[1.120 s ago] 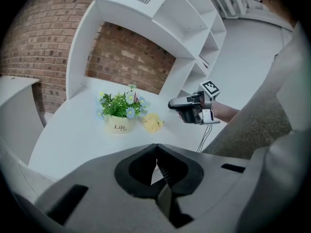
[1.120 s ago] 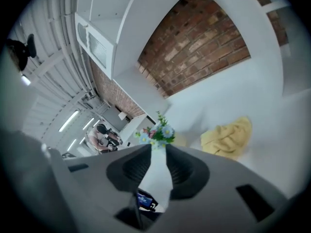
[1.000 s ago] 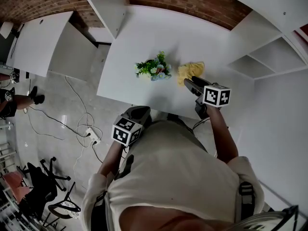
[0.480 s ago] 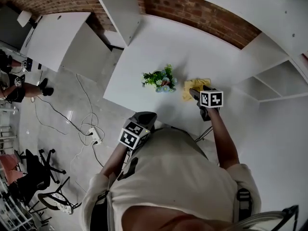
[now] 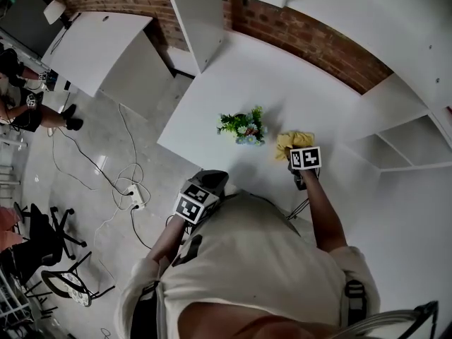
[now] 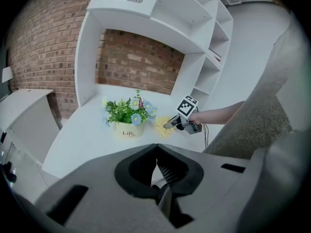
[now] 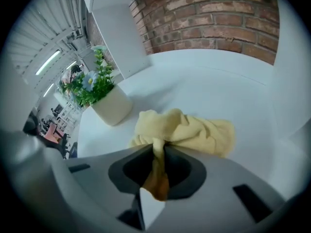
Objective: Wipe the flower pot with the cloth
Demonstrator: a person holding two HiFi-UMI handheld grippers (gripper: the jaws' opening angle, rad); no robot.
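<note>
A cream flower pot (image 5: 244, 137) (image 6: 129, 129) (image 7: 112, 106) with green leaves and blue and white flowers stands upright near the white table's front edge. Just to its right lies a crumpled yellow cloth (image 5: 292, 141) (image 6: 162, 129) (image 7: 192, 130). My right gripper (image 5: 294, 154) (image 6: 168, 125) (image 7: 157, 154) points down onto the cloth; its jaws have just been closing and now pinch a raised fold of it. My left gripper (image 5: 211, 180) (image 6: 156, 152) hangs off the table's front edge, short of the pot, shut with nothing in it.
The white table (image 5: 233, 69) backs onto a brick wall (image 5: 311, 41). White shelving (image 5: 395, 140) stands to the right. A second white table (image 5: 99, 44) is at the left. Cables and a power strip (image 5: 133, 198) lie on the floor near office chairs (image 5: 42, 246).
My right gripper has come down onto the yellow cloth, and its jaws have closed on a fold. The left gripper has stayed about where it was.
</note>
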